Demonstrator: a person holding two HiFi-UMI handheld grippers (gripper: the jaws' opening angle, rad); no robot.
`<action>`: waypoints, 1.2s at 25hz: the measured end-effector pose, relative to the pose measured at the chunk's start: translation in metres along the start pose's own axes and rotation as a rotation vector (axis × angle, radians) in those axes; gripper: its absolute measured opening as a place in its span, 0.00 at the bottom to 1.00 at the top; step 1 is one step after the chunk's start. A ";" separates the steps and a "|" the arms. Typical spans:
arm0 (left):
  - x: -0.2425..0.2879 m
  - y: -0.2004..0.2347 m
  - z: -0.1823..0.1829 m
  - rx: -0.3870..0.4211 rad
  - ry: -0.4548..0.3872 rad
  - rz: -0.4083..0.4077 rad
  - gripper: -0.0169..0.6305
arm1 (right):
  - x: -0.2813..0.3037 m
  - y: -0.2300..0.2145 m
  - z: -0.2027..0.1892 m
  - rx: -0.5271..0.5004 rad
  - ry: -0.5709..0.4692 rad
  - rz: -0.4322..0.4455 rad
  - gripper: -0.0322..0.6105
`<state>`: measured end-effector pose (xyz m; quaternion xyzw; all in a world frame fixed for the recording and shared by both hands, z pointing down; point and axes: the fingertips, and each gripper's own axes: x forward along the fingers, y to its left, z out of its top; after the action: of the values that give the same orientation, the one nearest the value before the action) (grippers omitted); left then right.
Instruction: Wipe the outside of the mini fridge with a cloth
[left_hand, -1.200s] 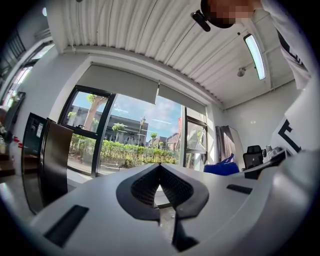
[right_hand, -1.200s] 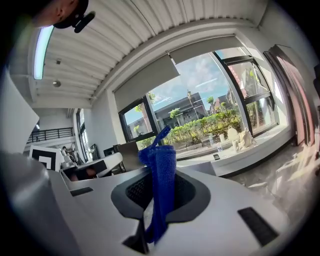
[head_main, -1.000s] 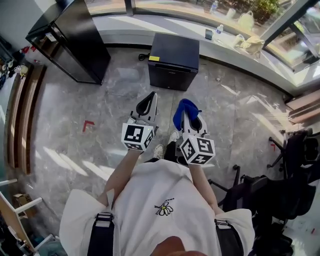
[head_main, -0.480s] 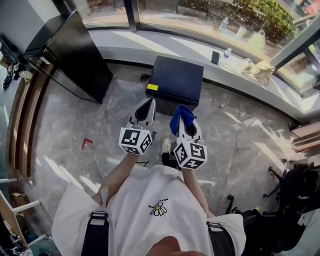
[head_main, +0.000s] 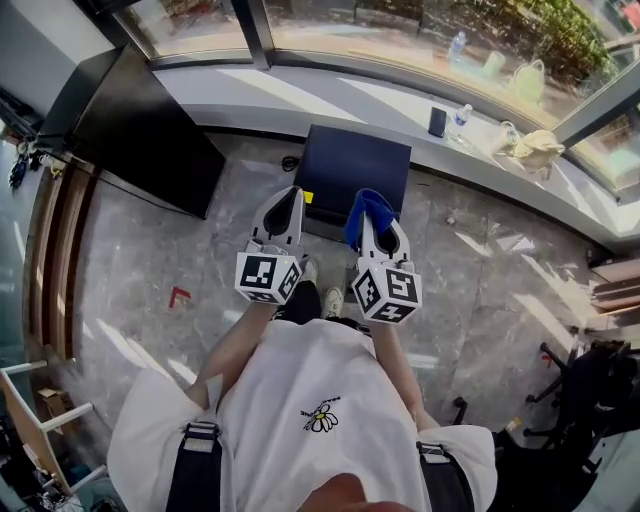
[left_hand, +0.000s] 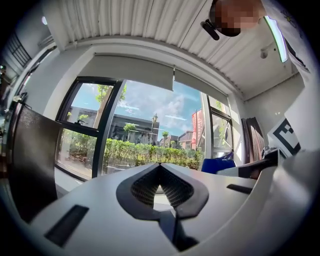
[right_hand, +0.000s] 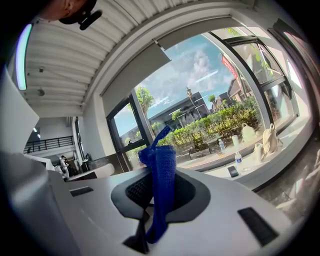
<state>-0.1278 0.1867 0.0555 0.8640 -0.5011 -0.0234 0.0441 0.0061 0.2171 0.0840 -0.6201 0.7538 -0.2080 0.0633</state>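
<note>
Our right gripper (right_hand: 159, 171) pinches the blue cloth (head_main: 368, 206), which hides its tips; our left gripper (left_hand: 160, 165) has its jaws together, empty. Both partly cover the mini fridge (head_main: 355, 162) on the floor (head_main: 150, 250) ahead.

Blue cloth (head_main: 368, 210) before a dark mini fridge (head_main: 360, 160)

The cloth is vivid blue. The mini fridge at 12 o'clock is navy-black with a yellow sticker (head_main: 311, 196). The left gripper (head_main: 286, 204) and right gripper (head_main: 376, 226) are white, with cubes in black-and-white squares. The grey veined floor (head_main: 150, 250) bears a red mark (head_main: 179, 296) at 9 o'clock.
</note>
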 end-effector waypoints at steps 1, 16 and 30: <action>0.011 0.003 -0.001 -0.002 0.002 -0.010 0.03 | 0.013 -0.001 0.003 -0.002 -0.002 -0.001 0.15; 0.183 0.135 -0.012 -0.007 0.034 -0.087 0.03 | 0.219 -0.003 0.004 -0.060 0.102 -0.063 0.15; 0.301 0.194 -0.152 -0.033 0.164 -0.013 0.03 | 0.362 -0.093 -0.087 0.047 0.256 -0.057 0.15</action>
<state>-0.1324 -0.1625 0.2274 0.8652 -0.4899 0.0389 0.0993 -0.0205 -0.1239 0.2583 -0.6080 0.7328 -0.3046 -0.0247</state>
